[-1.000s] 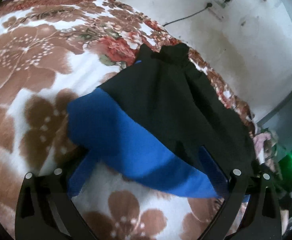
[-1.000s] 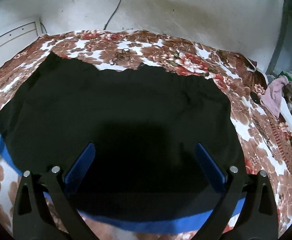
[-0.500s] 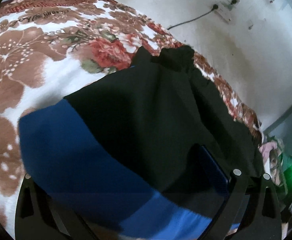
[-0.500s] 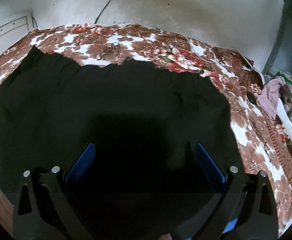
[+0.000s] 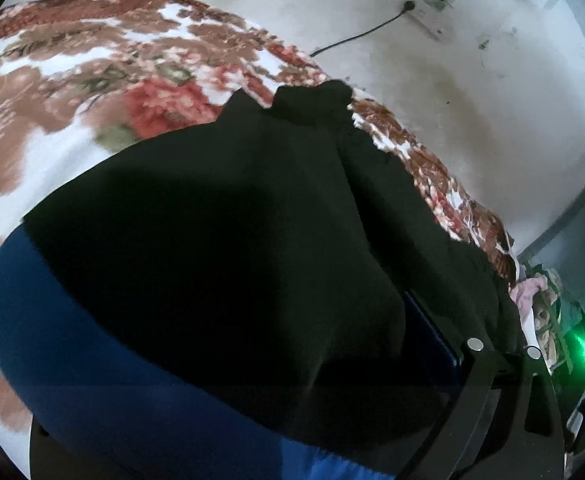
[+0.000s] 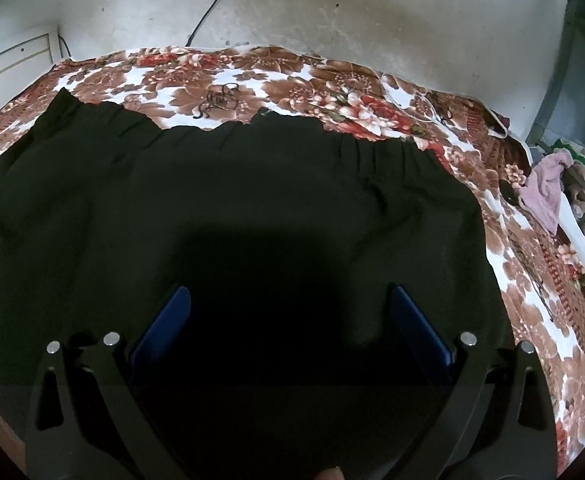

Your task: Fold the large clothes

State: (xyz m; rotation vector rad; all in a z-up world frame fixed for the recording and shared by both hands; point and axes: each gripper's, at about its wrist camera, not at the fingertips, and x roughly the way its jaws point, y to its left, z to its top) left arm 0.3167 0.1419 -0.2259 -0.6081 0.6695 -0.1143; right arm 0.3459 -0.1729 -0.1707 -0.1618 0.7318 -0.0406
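The right gripper (image 6: 288, 320) stands with its two blue pads spread wide apart and nothing between them; it is released, low over the black garment (image 6: 232, 208), which lies spread flat across the flowered blanket (image 6: 292, 88). The left gripper (image 5: 232, 360) shows only its right-hand pad at the lower right; the other is covered by cloth, so whether it is clenched on the fabric cannot be told. The blue band (image 5: 92, 360) of the garment drapes over that gripper and fills the lower left of its view, with black fabric directly behind it. Risk, judged from this layout: if the left gripper has only a thin pinch, the lifted edge may slip out and drop short of the far gathered edge (image 6: 372, 152), giving a crooked fold. With the right gripper unengaged, only one side may be carried over, so the cloth may bunch or skew. Pose: the left gripper is rolled sideways and pointed along the garment toward the wall (image 5: 452, 100); the right gripper is level and aimed at the far edge. A pile of clothes (image 6: 548, 192) lies beside the bed, well apart.
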